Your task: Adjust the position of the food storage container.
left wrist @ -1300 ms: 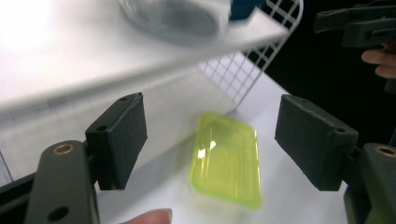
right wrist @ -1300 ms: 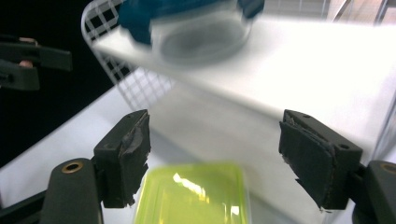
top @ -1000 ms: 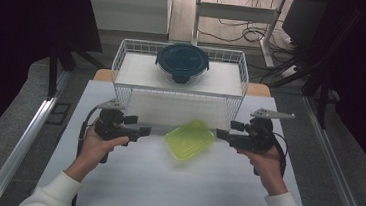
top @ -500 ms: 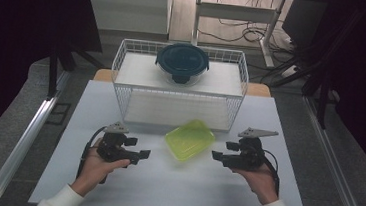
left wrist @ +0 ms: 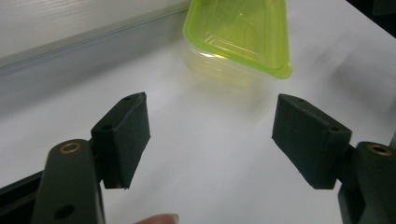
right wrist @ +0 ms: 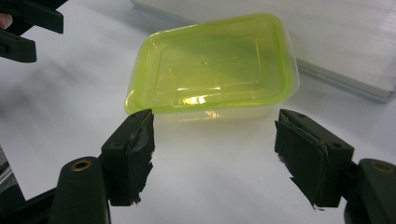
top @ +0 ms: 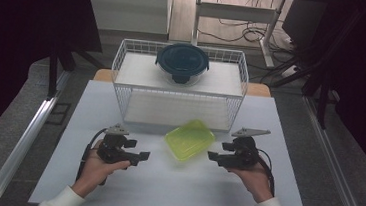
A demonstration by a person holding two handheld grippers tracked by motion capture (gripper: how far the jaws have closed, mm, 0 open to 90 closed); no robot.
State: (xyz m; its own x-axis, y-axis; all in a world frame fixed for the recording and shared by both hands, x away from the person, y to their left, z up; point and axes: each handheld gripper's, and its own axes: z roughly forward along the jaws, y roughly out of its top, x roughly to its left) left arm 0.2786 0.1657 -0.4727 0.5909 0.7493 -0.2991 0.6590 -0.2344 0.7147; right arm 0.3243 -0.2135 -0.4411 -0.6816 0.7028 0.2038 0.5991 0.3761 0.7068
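Two hand-held grippers flank a lidded green container (top: 190,140) on the white tabletop (top: 173,192).
Left hand-held gripper (top: 142,156) and right hand-held gripper (top: 211,157) gape wide, empty, touching nothing; bare tabletop lies nearer, wire basket (top: 179,90) just beyond.

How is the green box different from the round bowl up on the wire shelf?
The green box is rectangular; the round bowl is circular. The box has a bright yellow-green lid, the bowl a dark blue one. The box sits low on the white table between the two grippers; the bowl sits higher, on top of the wire shelf. Both are see-through containers with lids on.
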